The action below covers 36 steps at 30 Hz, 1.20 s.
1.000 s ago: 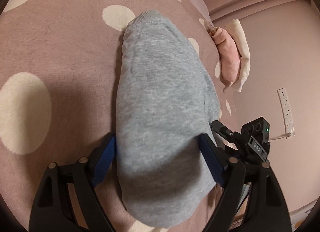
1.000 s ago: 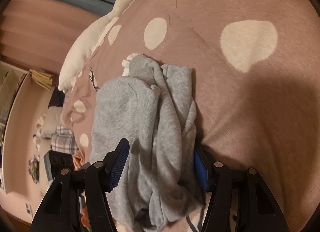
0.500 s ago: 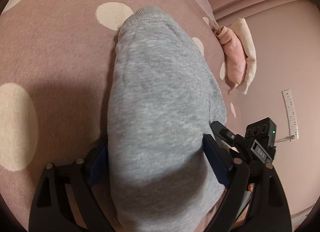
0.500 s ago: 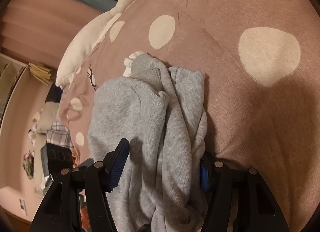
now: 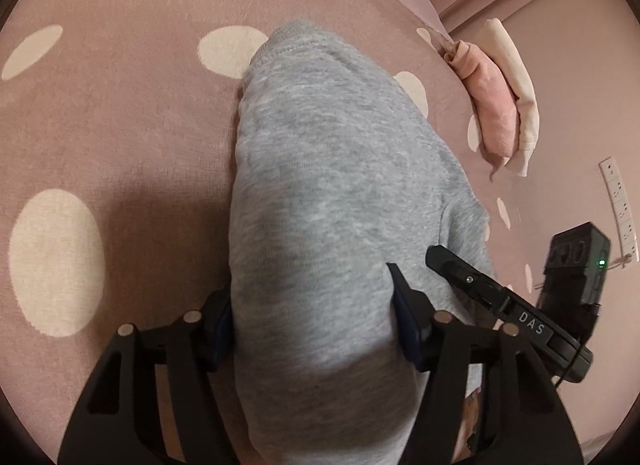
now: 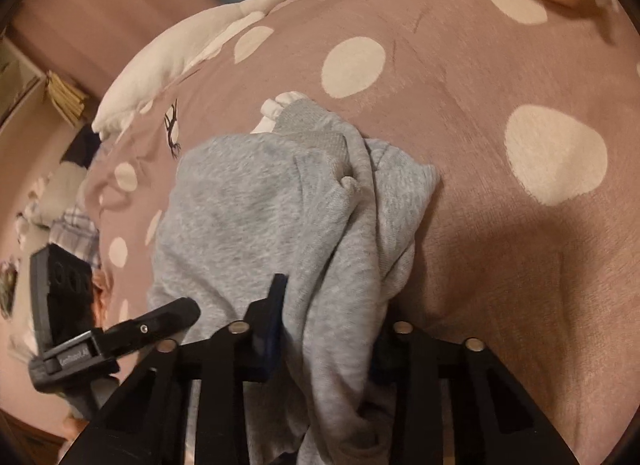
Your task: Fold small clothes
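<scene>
A small grey sweat garment (image 5: 332,193) lies bunched on the pink spotted bedspread (image 5: 120,125), its ribbed hem at the far end. My left gripper (image 5: 310,305) straddles its near end. The jaws are closing, and both blue pads press into the thick fold. In the right wrist view the same garment (image 6: 248,209) shows crumpled folds and a ribbed cuff. My right gripper (image 6: 328,317) has its jaws closing on a hanging fold, with cloth pinched between the pads. Each gripper shows at the edge of the other's view.
Folded pink and cream clothes (image 5: 500,105) lie at the bed's right edge. A white plush goose (image 6: 192,49) stretches along the far side. A small white item (image 6: 280,105) peeks out behind the grey garment. A power strip (image 5: 618,201) lies on the floor.
Both grippers' jaws have narrowed onto the grey garment, the right one much more. The right gripper has rolled and lifted slightly, and the left gripper now shows closer in its view.
</scene>
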Tool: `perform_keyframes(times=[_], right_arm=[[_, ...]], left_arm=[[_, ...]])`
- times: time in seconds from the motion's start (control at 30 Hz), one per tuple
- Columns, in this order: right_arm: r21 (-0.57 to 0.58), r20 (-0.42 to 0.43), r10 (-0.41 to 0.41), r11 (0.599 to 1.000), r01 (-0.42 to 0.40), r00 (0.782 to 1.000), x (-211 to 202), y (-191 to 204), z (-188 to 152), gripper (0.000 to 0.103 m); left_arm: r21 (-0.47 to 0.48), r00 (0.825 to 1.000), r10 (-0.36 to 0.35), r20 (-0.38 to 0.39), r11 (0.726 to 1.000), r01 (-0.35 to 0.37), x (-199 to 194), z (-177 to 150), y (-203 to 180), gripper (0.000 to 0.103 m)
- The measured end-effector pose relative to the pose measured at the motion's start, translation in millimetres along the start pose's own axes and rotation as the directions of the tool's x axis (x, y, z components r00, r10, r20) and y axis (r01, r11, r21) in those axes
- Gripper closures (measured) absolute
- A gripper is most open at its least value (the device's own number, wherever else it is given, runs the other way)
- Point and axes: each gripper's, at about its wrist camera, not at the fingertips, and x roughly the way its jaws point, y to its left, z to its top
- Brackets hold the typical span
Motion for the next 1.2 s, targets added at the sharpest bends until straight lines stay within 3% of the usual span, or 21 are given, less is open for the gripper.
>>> perform_keyframes(times=[0.13, 0.33, 0.57, 0.83, 1.2], right_arm=[[-0.032, 0.021, -0.029, 0.999, 0.030, 0.999, -4.4, 9.2, -0.9, 0.078], [-0.082, 0.082, 0.021, 0.997, -0.015, 0.996, -24.7, 29.3, -3.2, 0.081], [-0.142, 0.095, 0.029, 0.990, -0.015, 0.995, -37.5, 57.4, -13.4, 0.081], [-0.235, 0.117, 0.043, 0.972, -0.014, 0.992, -56.8, 96.1, -36.5, 0.081], [-0.274, 0.102, 0.081, 0.961, -0.050, 0.991, -63.7, 128.7, -84.7, 0.081]], left_arm=[[-0.016, 1.000, 0.005, 0.008, 1.000, -0.004, -3.0, 0.0, -0.8, 0.043], [0.035, 0.999, 0.002, 0.049, 0.999, -0.004, -20.5, -3.6, -16.3, 0.045], [0.054, 0.996, 0.013, 0.085, 0.998, -0.018, -49.4, -16.1, -20.0, 0.045], [0.068, 0.992, 0.032, 0.125, 0.997, -0.041, -88.6, -45.1, -15.1, 0.045], [0.093, 0.983, 0.088, 0.161, 0.990, -0.104, -130.6, -91.0, 7.8, 0.045]])
